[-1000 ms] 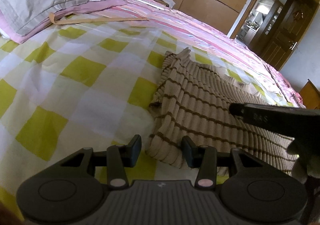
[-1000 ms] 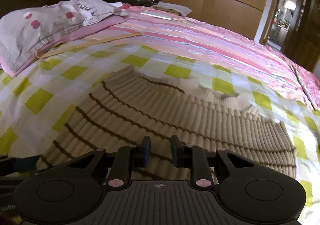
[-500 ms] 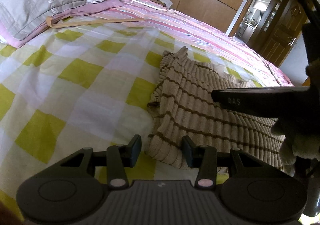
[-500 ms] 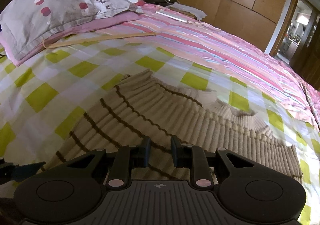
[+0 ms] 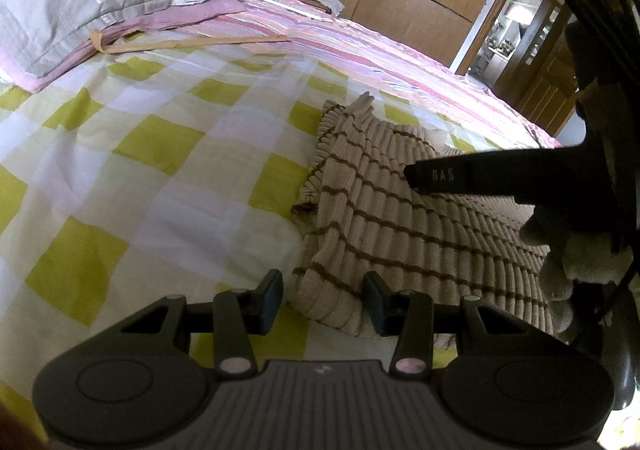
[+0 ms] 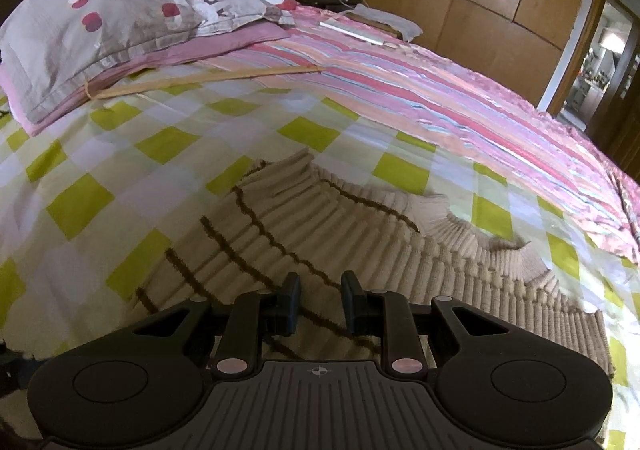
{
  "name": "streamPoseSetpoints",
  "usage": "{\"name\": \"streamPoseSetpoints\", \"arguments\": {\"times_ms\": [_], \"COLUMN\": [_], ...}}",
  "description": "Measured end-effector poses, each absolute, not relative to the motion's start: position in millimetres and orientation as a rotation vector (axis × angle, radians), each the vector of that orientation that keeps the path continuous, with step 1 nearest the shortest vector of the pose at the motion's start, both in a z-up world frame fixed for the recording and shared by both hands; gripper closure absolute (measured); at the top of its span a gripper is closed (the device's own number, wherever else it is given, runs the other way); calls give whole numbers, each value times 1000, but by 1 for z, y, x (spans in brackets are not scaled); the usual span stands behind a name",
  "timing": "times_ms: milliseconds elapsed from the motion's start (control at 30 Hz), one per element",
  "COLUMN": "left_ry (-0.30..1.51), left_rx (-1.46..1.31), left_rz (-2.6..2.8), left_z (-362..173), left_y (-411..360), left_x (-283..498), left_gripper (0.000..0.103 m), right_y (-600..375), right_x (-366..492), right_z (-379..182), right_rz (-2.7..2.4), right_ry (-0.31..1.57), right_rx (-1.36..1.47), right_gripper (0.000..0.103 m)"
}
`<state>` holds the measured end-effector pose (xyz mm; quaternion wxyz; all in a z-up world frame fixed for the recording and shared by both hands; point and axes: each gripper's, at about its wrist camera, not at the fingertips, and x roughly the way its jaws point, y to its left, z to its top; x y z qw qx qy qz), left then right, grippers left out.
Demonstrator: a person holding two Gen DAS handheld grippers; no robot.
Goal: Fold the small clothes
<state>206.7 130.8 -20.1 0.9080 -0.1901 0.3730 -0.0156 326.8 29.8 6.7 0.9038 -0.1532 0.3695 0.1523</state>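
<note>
risen and pulled back over the last second: right gripper (image 6: 319, 304), now looking down on more of the beige ribbed knit sweater with thin brown stripes (image 6: 320, 250); seen from the left wrist as a dark bar (image 5: 472, 176) hanging higher above the knit. hardly shifted: left gripper (image 5: 322, 300), low at the sweater's near left corner.

both released. left jaws spread wide to either side of the near hem corner, clamping nothing. right jaws parted by a narrower gap, empty, well above the cloth.

lying flat on the yellow-and-white checked bedsheet (image 5: 132, 186), near the middle of the bed, collar end away from the cameras. body looks narrowed, with a doubled left edge, so probably one lengthwise fold made already; hard to be sure. likely left: bringing hem up toward collar, then smoothing.

counted: one sweater, two grippers, one grey pillow with red dots (image 6: 120, 30) resting on a pink one, one pink striped quilt (image 6: 440, 98) beyond, one tan strap (image 5: 192, 44) along the pillow's edge. no second garment in view.
</note>
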Motion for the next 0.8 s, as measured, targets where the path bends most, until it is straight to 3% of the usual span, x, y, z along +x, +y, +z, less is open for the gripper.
{"name": "streamPoseSetpoints", "arguments": {"times_ms": [233,367,800], "left_ry": [762,763,763], "left_rx": [-416,-419,-420], "left_rz": [-40,-43,-46], "left_z": [-20,-20,-21], "left_y": [133,134,133], "left_x": [207,207,206], "left_gripper": [54,54,54], "right_y": [23,31,74], "right_x": [349,358,377], "right_z": [14,16,7], "right_rz": [336,372,385], "right_ry": [840,860,898], "right_rx": [-106,-29,-107], "right_gripper": [80,73,60]}}
